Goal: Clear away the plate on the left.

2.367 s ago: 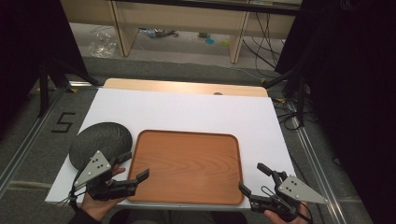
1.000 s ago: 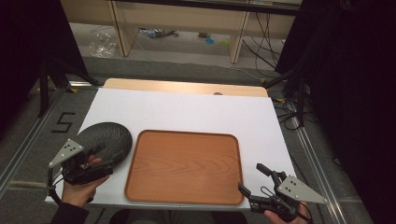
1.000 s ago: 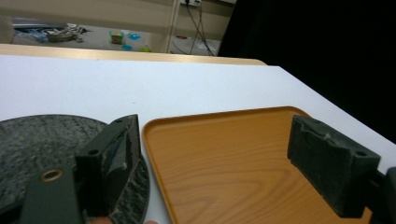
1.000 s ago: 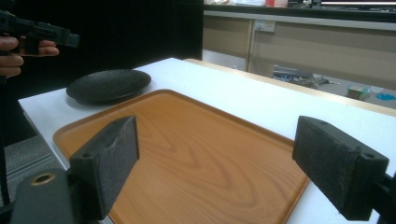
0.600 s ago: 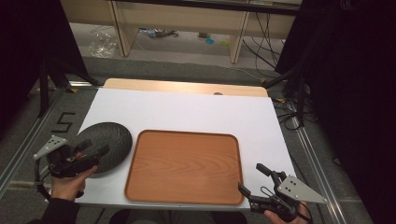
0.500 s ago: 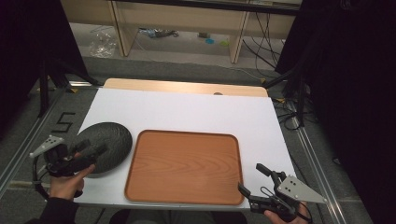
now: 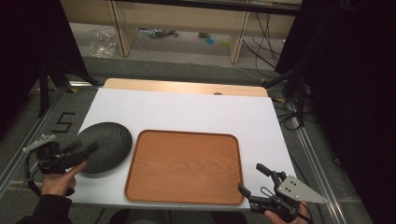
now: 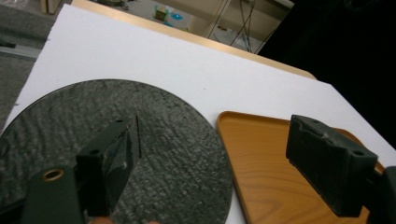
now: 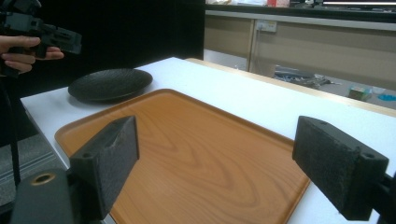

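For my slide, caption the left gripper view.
Open hand-held gripper above round black textured plate beside wooden tray.

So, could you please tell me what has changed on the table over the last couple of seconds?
The left gripper has swung from the tray's near-left corner out to the left and now hovers open over the near edge of the black plate. It has taken hold of nothing. The right gripper has stayed open at the near-right corner of the wooden tray; plate and tray have not moved.

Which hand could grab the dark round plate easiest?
Probably the left gripper: its open jaws hover right over the dark round textured plate. The right gripper sits open beyond the brown wooden tray.
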`<state>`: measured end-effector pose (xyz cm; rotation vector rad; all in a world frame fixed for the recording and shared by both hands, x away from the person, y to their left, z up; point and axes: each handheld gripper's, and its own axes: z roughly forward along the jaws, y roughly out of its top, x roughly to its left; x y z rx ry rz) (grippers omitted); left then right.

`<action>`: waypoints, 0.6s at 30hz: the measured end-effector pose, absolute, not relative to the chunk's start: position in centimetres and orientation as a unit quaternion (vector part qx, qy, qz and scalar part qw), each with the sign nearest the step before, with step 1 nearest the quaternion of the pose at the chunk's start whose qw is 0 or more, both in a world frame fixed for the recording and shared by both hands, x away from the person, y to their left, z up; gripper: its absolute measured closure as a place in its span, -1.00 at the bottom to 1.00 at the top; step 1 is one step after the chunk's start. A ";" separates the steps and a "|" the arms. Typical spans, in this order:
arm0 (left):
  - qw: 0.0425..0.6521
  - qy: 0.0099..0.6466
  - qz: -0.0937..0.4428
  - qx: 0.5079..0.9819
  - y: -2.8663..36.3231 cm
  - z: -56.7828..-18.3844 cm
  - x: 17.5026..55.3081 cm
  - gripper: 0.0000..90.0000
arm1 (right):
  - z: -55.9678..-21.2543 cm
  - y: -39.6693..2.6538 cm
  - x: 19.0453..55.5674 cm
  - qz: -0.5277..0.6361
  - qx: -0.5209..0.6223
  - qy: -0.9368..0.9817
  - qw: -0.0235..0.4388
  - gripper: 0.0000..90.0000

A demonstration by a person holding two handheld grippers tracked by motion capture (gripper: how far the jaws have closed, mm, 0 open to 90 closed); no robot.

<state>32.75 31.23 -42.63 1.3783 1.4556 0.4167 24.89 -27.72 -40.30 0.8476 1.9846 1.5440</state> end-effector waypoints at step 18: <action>0.484 0.686 0.131 0.527 36.2 -45.4 33.3 -0.58 | -40.3 -27.7 24.9 0.569 0.311 0.719 0.251 -0.65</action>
